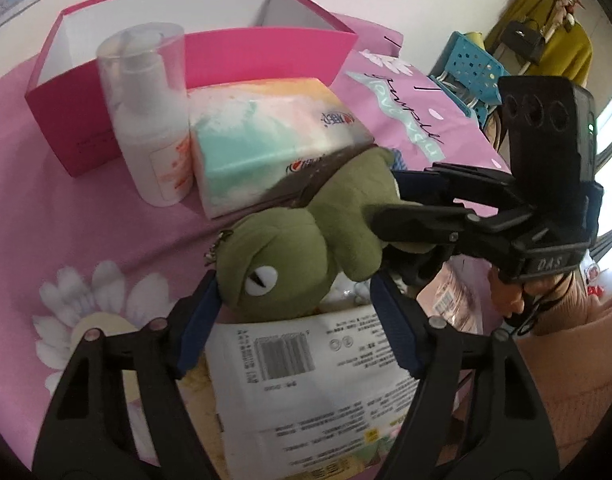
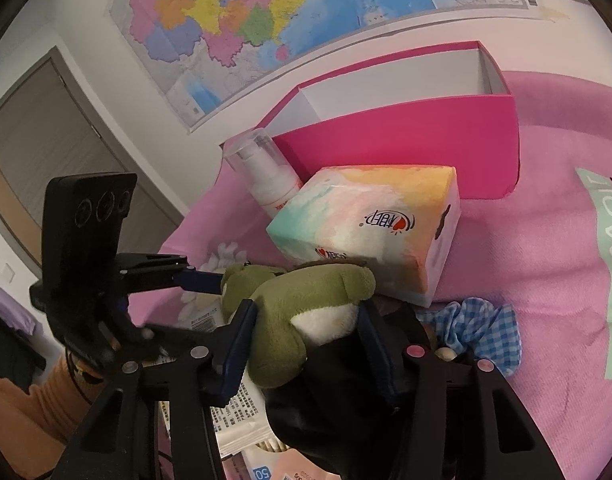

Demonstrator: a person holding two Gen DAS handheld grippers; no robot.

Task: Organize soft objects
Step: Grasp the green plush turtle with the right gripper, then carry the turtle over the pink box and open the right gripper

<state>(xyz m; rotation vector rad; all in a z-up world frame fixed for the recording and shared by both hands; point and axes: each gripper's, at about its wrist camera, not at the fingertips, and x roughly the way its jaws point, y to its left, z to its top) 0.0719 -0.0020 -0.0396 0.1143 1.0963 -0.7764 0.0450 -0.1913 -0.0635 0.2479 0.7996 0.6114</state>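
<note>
Left wrist view: your left gripper (image 1: 294, 316) brackets the green frog plush (image 1: 302, 256) at its head, pads spread, not yet pressing. Your right gripper (image 2: 302, 344) pinches its body, lifting it over the bed (image 2: 546, 240) clutter, presumably bound for the empty pink box (image 2: 406, 132).

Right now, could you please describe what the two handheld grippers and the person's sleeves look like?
Both the left gripper and right gripper are black plastic frames with blue ribbed pads and round silver-pink rivets. Each carries a black block with three round holes; thin black cables trail beneath. The sleeves are orange-tan knit.
</note>
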